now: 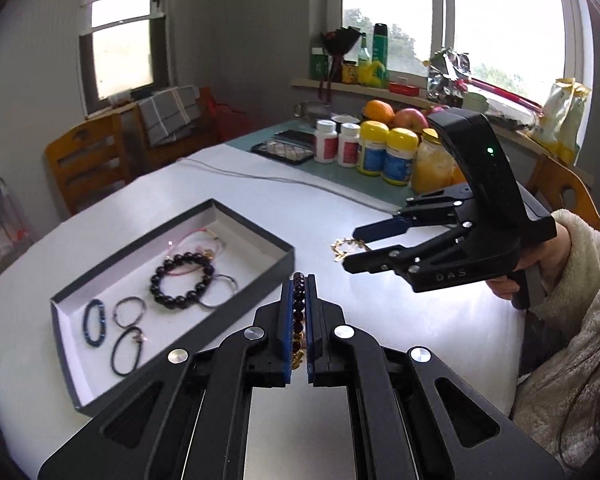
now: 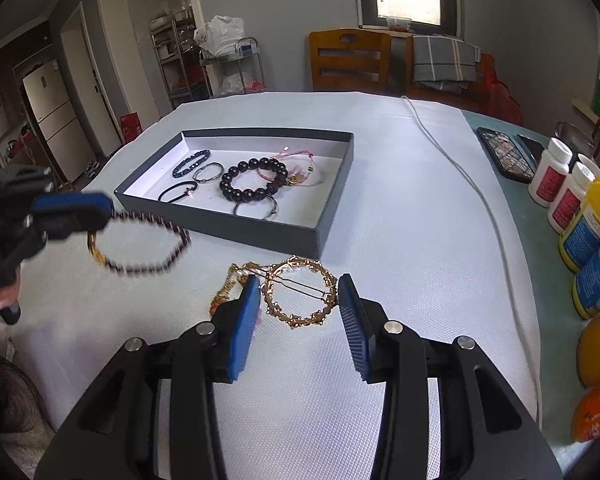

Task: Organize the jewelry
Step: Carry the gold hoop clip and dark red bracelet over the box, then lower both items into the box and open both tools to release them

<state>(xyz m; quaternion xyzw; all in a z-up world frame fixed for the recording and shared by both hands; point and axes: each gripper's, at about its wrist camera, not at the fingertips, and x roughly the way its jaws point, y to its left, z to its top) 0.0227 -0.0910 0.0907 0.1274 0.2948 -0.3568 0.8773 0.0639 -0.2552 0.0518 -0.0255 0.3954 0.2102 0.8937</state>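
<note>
The counter (image 2: 400, 208) wears a white textured cloth, with a teal strip along its far side. On the cloth lie a shallow grey box (image 2: 260, 232), a gold ring-shaped hair clip (image 2: 300, 294) touching a gold chain (image 2: 228, 288), and a grey cable (image 2: 460, 176). Pill bottles (image 2: 550, 178), yellow-capped jars (image 2: 588, 224) and a phone (image 2: 506, 154) stand on the teal strip.

Daylight floods from blown-out windows (image 1: 500, 20) at twelve o'clock. Fisheye edges bend and darken. The left gripper (image 2: 72, 216) at nine o'clock is motion-blurred.
</note>
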